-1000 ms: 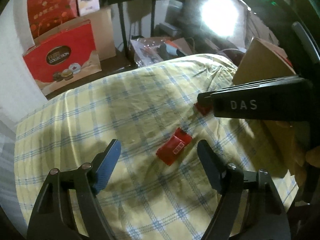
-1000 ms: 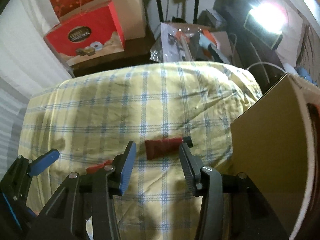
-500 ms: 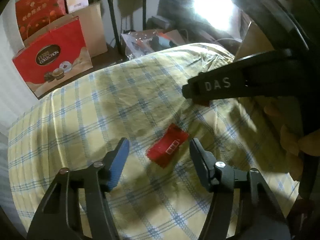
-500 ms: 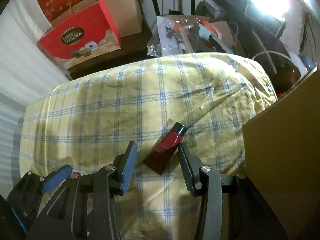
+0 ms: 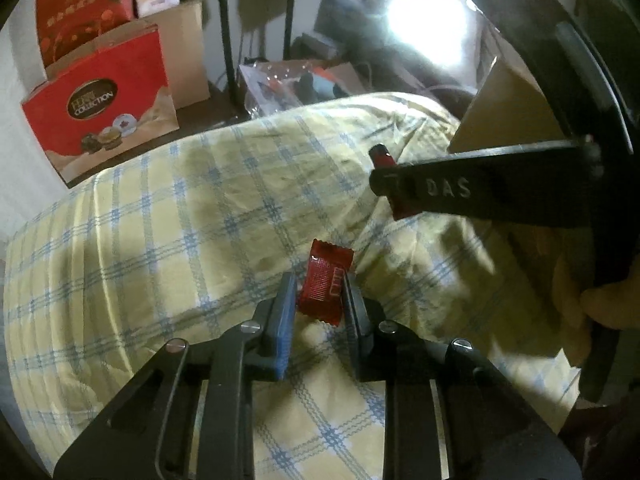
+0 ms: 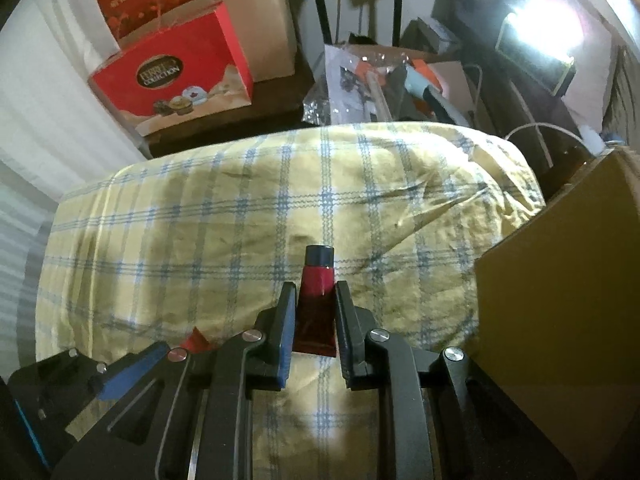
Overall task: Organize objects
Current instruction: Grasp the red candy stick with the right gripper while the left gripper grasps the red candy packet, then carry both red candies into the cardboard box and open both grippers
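A: Start at the left. What has the left gripper (image 5: 318, 300) got?

B: A red sachet (image 5: 326, 282), between its fingers (image 5: 285, 312). The jaws are closing at this moment and the pads look to be touching both its long edges. It sits just above the checked cloth (image 5: 160, 220), toward the near right part of the bed.

A: How would you finish that pinch well?

B: I'd let the jaws close fully before lifting. A thin foil pack may buckle or slip, so I'd judge a gentle, square squeeze is best, then a straight lift clear of the cloth.

A: And to the right?

B: The right gripper (image 6: 316, 312) is pressed tight on a red tube (image 6: 316, 304), gripping the flat crimped end, black cap (image 6: 319, 255) pointing away. The tube is near the cloth's right edge, just beside the cardboard box (image 6: 560, 300).

A: Is the box where they go?

B: That's my guess. With only the tail held, the tube could swing, so I'd carry it slowly over the box wall and keep the two grippers apart, since they stand close together.
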`<move>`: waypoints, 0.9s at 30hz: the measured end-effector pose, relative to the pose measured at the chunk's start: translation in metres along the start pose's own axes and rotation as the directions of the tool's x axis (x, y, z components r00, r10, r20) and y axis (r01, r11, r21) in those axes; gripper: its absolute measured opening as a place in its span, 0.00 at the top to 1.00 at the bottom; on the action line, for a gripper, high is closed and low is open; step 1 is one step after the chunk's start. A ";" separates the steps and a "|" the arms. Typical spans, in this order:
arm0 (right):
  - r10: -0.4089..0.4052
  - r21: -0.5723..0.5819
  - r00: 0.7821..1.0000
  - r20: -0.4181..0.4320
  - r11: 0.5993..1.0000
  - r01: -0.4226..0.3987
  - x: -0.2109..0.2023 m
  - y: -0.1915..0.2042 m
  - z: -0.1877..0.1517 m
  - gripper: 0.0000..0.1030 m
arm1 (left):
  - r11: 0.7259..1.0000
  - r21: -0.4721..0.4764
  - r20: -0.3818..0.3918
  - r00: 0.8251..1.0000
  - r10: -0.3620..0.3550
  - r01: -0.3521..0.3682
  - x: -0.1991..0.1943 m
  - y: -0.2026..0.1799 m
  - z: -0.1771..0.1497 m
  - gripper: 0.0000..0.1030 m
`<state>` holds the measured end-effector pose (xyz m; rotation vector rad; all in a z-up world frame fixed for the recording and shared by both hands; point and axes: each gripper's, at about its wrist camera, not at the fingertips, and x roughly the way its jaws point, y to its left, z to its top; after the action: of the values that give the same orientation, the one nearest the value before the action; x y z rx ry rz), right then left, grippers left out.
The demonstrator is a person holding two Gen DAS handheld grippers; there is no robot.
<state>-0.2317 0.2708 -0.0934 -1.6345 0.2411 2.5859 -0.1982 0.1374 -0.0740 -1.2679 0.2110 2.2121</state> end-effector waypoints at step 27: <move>0.038 -0.075 0.961 0.272 0.997 -0.018 -0.149 -0.004 -0.039 0.83 | 0.982 -0.183 0.218 0.973 0.079 -0.038 -0.126 -0.030 0.041 0.80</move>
<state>-0.1324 0.2716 0.0238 -1.2773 0.1550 2.8309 -0.1637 0.1278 0.0567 -1.1003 -0.0385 2.4485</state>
